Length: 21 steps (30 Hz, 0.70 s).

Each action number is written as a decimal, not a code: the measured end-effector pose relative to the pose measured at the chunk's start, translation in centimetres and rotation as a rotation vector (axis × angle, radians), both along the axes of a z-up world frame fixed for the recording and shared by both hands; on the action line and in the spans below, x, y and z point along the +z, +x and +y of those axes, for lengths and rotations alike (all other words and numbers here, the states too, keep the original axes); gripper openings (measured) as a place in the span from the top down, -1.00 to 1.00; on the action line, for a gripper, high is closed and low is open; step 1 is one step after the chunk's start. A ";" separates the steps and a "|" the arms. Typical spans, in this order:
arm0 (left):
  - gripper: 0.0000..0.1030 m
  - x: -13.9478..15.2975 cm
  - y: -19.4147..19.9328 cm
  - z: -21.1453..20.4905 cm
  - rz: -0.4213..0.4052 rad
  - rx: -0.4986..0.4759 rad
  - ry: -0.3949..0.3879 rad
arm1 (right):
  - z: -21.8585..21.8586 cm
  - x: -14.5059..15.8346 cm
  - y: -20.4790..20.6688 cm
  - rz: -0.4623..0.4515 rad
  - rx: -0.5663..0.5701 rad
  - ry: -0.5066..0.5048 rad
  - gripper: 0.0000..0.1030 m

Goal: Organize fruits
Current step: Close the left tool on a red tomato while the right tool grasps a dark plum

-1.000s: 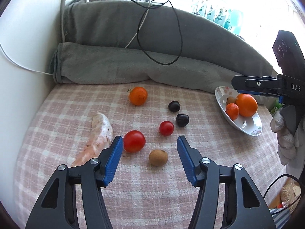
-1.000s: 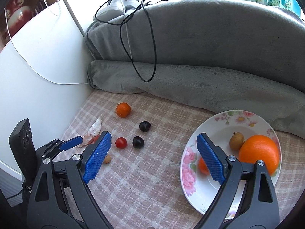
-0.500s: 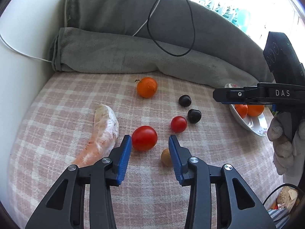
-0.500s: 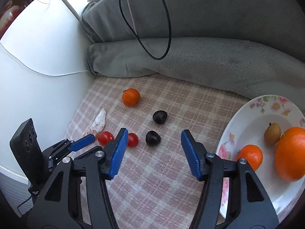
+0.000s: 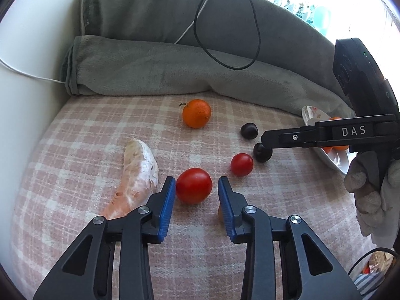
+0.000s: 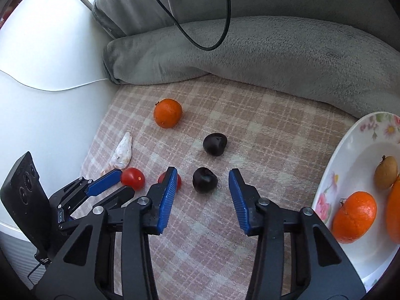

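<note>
Pink checked cloth [image 6: 225, 245] still carries most of the loose fruit, so the sorting looks partly done. The flowered plate [image 6: 332, 175] at the cloth's right edge already holds a small orange [image 6: 355, 216], a brown fruit [image 6: 385, 172] and part of a bigger orange. Left on the cloth are a mandarin [image 5: 196, 113] near the rolled grey blanket [image 5: 162, 72], two dark plums, two tomatoes, a small brown fruit half hidden behind a left finger, and a pale peel [image 5: 137, 175].

Closing, the left gripper [image 5: 196, 192] has the big tomato [image 5: 194, 185] between its blue pads, not visibly pinched. The right gripper [image 6: 203, 183], also closing, straddles the nearer plum [image 6: 204, 180] with gaps on both sides.
</note>
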State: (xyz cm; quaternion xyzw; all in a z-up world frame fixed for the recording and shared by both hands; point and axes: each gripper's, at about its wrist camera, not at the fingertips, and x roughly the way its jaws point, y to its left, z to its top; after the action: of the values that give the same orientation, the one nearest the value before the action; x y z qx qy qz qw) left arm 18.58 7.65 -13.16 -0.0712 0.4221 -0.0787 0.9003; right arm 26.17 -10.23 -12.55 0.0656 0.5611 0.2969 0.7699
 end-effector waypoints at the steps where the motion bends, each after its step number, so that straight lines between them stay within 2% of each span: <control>1: 0.35 -0.1 0.2 0.0 0.002 -0.001 0.001 | 0.1 -0.1 0.0 0.004 0.000 0.001 0.11; 9: 0.35 -1.0 1.2 0.2 0.024 0.009 0.018 | 0.9 -1.0 0.3 0.016 0.002 -0.020 0.23; 17: 0.39 -1.4 1.6 0.3 0.024 0.006 0.012 | 1.1 -1.5 0.3 0.032 0.001 -0.029 0.52; 21: 0.39 -1.5 1.6 0.4 0.021 0.008 0.008 | 1.0 -1.4 0.3 0.032 -0.003 -0.025 0.54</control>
State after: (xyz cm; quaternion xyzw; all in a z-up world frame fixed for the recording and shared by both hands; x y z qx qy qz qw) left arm 20.15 8.00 -14.62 -0.0699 0.4317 -0.0727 0.8963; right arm 26.47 -9.26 -14.00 0.0613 0.5769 0.2877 0.7620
